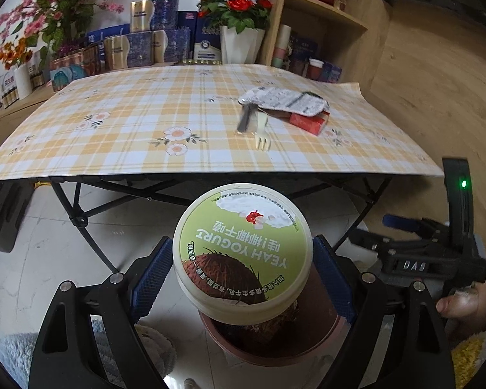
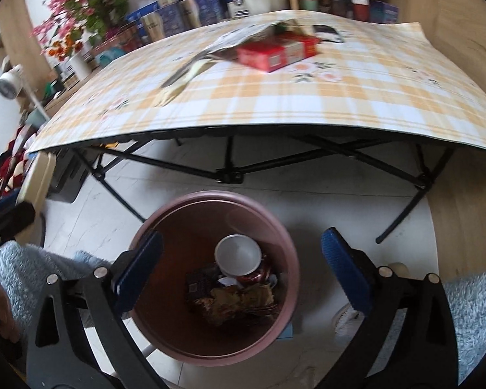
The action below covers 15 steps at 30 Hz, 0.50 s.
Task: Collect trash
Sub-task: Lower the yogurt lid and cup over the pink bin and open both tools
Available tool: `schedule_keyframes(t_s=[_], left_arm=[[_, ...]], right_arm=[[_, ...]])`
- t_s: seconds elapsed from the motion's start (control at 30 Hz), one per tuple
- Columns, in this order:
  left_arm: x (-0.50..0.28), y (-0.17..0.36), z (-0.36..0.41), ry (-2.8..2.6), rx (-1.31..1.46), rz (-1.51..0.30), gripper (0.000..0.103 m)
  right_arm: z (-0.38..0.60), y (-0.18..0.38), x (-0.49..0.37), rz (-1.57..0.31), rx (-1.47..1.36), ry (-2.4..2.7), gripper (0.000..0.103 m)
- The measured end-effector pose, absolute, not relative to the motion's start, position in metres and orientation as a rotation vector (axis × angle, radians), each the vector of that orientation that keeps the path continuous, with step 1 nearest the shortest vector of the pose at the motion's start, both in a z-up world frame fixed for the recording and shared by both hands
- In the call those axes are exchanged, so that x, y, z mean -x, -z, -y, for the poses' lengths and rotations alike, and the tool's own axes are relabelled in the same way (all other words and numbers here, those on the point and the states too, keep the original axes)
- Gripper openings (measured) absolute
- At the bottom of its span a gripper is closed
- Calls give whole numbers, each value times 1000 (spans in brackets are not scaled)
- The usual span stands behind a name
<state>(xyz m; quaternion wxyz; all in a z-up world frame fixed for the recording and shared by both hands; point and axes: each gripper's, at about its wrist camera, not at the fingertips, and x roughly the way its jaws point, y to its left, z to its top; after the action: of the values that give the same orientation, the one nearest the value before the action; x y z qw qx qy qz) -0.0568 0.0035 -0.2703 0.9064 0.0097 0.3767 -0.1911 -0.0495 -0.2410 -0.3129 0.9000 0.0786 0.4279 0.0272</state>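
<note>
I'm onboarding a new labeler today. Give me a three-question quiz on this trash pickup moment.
1. True or false: the left tool holds the yogurt tub above the pink bin.
2. Multiple choice: the right tool is A) shut on a fork, B) open and holding nothing, C) out of view.
3. Name one item on the checked tablecloth.

Key: 1 true. 2 B. 3 the red box, the plastic fork or the foil wrapper.
</note>
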Motion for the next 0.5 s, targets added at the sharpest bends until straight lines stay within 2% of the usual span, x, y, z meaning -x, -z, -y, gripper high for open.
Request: schedule_keyframes(t_s=[0.5], left_arm=[[44,316,42,525,-138,-960,85]], right_arm=[[278,317,54,-889,-283,29,97]])
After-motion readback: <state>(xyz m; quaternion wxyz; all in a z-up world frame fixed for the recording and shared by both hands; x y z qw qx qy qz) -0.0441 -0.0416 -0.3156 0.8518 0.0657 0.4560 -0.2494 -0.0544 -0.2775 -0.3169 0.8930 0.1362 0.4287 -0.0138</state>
